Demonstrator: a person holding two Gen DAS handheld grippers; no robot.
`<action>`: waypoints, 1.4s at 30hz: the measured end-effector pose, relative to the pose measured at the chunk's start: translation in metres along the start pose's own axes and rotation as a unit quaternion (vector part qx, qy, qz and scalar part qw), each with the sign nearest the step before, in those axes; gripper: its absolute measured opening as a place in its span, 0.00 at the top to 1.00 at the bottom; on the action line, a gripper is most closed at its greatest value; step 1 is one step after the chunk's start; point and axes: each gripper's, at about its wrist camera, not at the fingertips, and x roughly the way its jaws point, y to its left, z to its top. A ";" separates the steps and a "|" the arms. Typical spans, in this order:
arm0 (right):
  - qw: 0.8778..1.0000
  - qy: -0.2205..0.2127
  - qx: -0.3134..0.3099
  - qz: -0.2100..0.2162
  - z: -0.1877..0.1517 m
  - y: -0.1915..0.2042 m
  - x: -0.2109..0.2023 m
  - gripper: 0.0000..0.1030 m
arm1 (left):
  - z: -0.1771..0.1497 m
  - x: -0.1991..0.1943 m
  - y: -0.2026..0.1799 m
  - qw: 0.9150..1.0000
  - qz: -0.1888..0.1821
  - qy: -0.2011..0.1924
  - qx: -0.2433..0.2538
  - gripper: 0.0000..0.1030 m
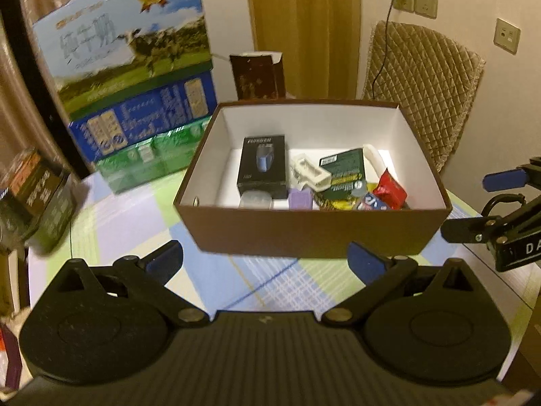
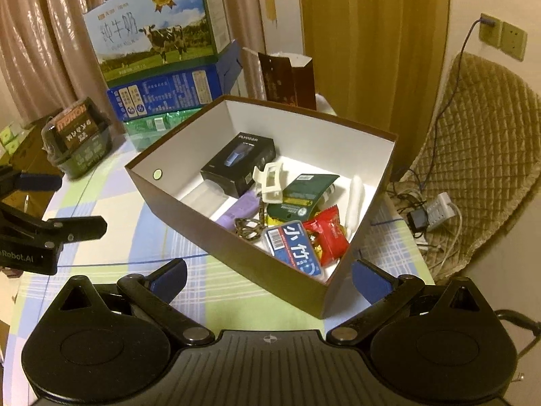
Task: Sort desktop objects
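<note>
A brown box [image 1: 314, 228] with white inside stands on the checked tablecloth. It holds a black shaver box [image 1: 262, 165], a white clip [image 1: 311, 172], a green packet [image 1: 345, 172], a red snack pack [image 1: 390, 191], a purple item [image 1: 299, 199] and a blue-and-white case [image 2: 294, 248]. My left gripper [image 1: 265, 260] is open and empty, just in front of the box's near wall. My right gripper [image 2: 268, 279] is open and empty at the box's near corner [image 2: 324, 299]; it also shows at the right of the left wrist view [image 1: 473, 208].
Stacked milk cartons [image 1: 135, 77] stand at the back left, with a dark paper bag [image 1: 258, 76] behind the box. A wrapped dark package [image 2: 79, 138] sits at the left. A quilted chair [image 2: 483, 155] with chargers and cables is to the right.
</note>
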 end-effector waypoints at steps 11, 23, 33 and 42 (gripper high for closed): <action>1.000 -0.008 -0.008 -0.020 -0.033 0.024 -0.023 0.02 | -0.040 -0.020 0.002 0.999 0.009 0.025 -0.033 0.01; 1.000 0.000 0.009 -0.019 -0.061 0.038 -0.039 0.02 | -0.064 -0.040 -0.001 0.998 0.008 0.036 -0.048 0.01; 1.000 0.012 0.008 -0.013 -0.080 0.054 -0.047 0.02 | -0.070 -0.053 -0.005 0.998 0.004 0.035 -0.053 0.01; 1.000 0.012 0.016 -0.015 -0.087 0.054 -0.054 0.02 | -0.073 -0.060 -0.008 0.998 0.006 0.034 -0.054 0.01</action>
